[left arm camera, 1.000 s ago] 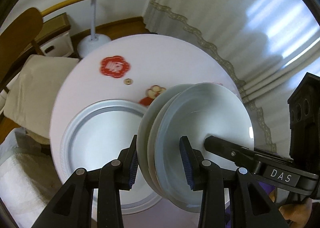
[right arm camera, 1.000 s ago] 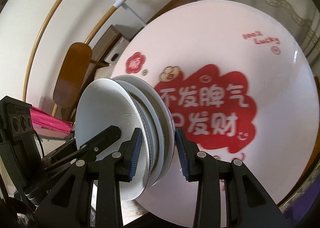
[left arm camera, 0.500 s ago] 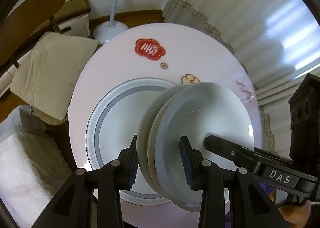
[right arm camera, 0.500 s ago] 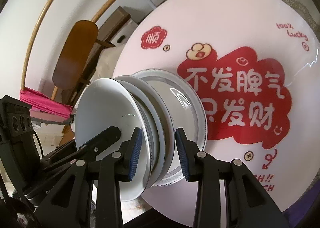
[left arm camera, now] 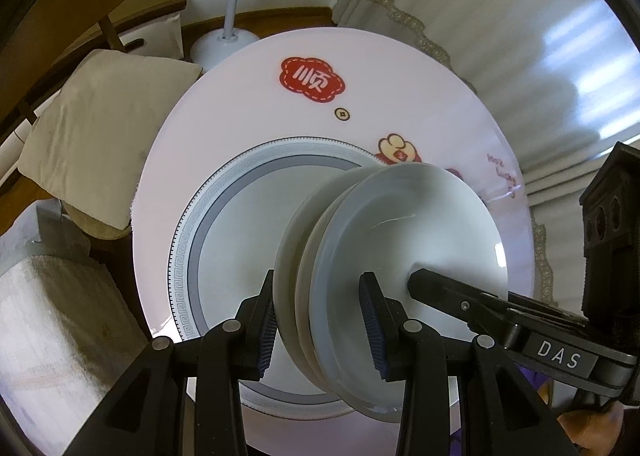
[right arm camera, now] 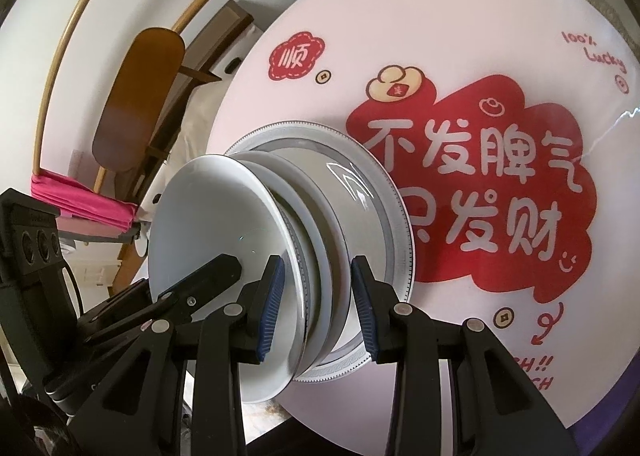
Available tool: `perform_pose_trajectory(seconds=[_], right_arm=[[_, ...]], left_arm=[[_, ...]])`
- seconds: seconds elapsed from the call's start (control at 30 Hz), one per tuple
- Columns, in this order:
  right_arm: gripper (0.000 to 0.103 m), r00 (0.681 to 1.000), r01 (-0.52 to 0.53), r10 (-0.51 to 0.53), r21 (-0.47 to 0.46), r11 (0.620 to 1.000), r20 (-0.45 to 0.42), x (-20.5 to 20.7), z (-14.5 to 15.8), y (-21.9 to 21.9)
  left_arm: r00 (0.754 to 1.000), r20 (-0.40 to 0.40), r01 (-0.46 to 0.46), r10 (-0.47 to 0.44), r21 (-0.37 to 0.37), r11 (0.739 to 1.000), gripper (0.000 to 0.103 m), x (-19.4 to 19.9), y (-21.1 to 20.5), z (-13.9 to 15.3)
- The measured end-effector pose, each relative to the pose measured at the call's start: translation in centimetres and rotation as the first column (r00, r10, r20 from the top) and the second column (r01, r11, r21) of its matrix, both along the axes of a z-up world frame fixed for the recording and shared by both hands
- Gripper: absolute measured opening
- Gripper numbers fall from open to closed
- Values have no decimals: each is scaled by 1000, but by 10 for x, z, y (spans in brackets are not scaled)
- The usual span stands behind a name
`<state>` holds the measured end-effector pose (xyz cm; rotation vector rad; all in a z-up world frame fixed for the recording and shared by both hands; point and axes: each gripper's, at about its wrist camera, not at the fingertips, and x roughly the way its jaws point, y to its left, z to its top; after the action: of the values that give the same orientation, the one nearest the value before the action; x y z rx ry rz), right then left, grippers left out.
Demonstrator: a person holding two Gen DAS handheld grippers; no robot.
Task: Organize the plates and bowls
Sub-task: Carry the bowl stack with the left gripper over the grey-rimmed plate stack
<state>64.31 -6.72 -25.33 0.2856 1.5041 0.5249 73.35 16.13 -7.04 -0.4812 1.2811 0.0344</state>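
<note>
Grippers (left arm camera: 322, 332) (right arm camera: 318, 300) clamped across stacked bowls (left arm camera: 400, 248).

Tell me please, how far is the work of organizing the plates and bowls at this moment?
Done: the large plate with the grey patterned rim lies flat on the round table. In hand: the left gripper and the right gripper both clamp the stack of white dishes, held over that plate. Left: to set the stack down on it and let go.

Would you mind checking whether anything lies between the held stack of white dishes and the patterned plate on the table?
Nothing visible does: the stack of white dishes hangs over the bare centre of the grey-rimmed patterned plate.
</note>
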Motion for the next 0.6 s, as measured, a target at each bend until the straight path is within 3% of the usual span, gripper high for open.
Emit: perform_pose_trajectory(seconds=[0.6], right_arm=[[35,1000,-1,1,-11,1000,10,2,2,9]], left_arm=[[1000,6,-19,19,-21,1000,35,0,12,-7]])
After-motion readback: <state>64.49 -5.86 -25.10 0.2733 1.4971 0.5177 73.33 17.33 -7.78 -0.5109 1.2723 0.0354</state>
